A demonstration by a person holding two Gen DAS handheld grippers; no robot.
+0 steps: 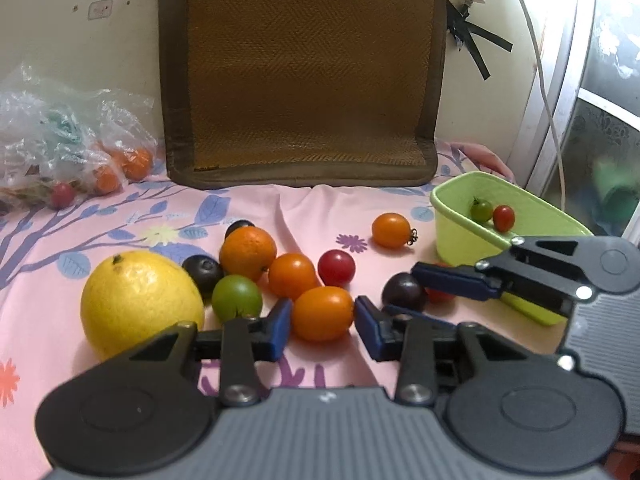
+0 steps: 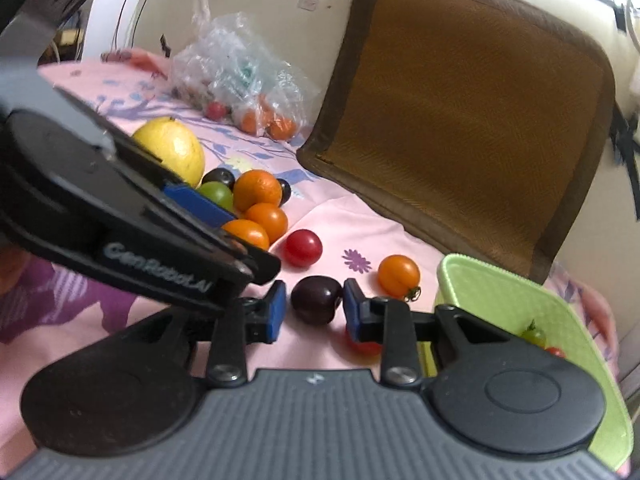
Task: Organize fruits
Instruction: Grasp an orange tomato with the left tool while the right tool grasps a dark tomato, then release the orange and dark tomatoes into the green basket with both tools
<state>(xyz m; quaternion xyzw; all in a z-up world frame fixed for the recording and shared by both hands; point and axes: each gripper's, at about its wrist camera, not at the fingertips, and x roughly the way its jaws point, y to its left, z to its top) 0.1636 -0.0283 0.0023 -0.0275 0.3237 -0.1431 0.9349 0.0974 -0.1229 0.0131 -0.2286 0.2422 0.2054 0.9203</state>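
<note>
Fruit lies on a pink flowered cloth (image 1: 280,208). My left gripper (image 1: 322,322) is open, its blue pads either side of an orange tomato (image 1: 323,313) without clearly pressing it. My right gripper (image 2: 314,310) is open around a dark purple tomato (image 2: 316,299), which also shows in the left wrist view (image 1: 403,292). Nearby lie a big yellow citrus (image 1: 140,302), an orange (image 1: 248,253), a green tomato (image 1: 236,298), a red tomato (image 1: 337,267) and another orange tomato (image 1: 391,230). A light green tub (image 1: 456,232) holds a green and a red tomato.
A brown woven cushion (image 1: 300,68) leans on the wall behind. A clear plastic bag (image 1: 60,136) with more fruit lies at the back left. A white cable (image 1: 544,80) hangs by the window on the right. A red tomato (image 2: 362,346) lies under my right gripper's finger.
</note>
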